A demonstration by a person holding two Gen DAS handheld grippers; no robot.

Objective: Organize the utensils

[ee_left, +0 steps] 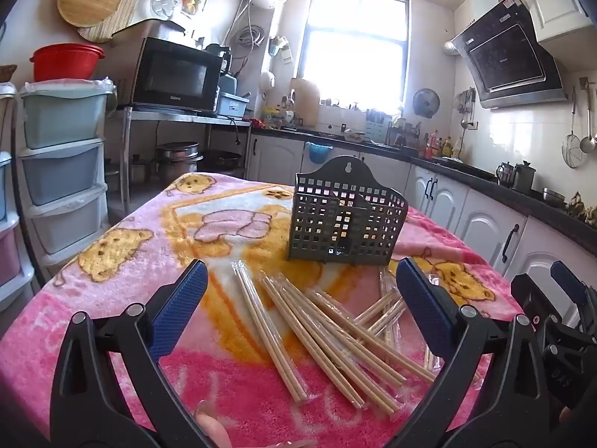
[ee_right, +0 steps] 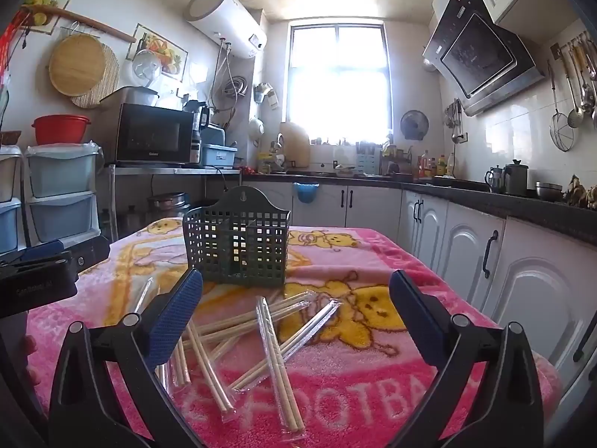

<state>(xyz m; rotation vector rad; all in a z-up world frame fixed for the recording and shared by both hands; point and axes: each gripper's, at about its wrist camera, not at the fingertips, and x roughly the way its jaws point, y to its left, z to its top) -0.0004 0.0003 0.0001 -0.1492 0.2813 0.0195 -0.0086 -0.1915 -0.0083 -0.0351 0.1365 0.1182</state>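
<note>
**Chopsticks lie scattered before an empty-handed pair of grippers**

A loose heap of wrapped chopsticks [ee_left: 328, 332] lies across a pink cartoon-bear blanket [ee_left: 112, 246] covering a kitchen table, the pairs crossing one another at odd angles in their clear sleeves. Just behind the heap stands a dark perforated holder [ee_left: 347, 220], upright, with a hanging hole at the top of its back panel and a divider splitting the inside into compartments; whether anything is in it cannot be told through the grid.

The left gripper [ee_left: 300, 298] hangs above the near edge of the table with its blue-padded jaws spread wide, nothing between them, the chopsticks lying on the blanket below the gap. The right gripper [ee_right: 294, 310] is likewise spread wide and holds nothing; from its own camera the heap [ee_right: 257, 343] lies under and slightly left of its gap, with the holder [ee_right: 238, 246] beyond. Each tool shows at the edge of the other's view, side by side and apart. Fingertips [ee_left: 214, 427] of a person show at the bottom of the left view.

Behind the table, a bright window [ee_right: 337, 86] washes out the far wall. A microwave [ee_left: 175, 74] sits on a metal shelf to the left, and a range hood [ee_right: 481, 56] slants over the counter on the right.
</note>
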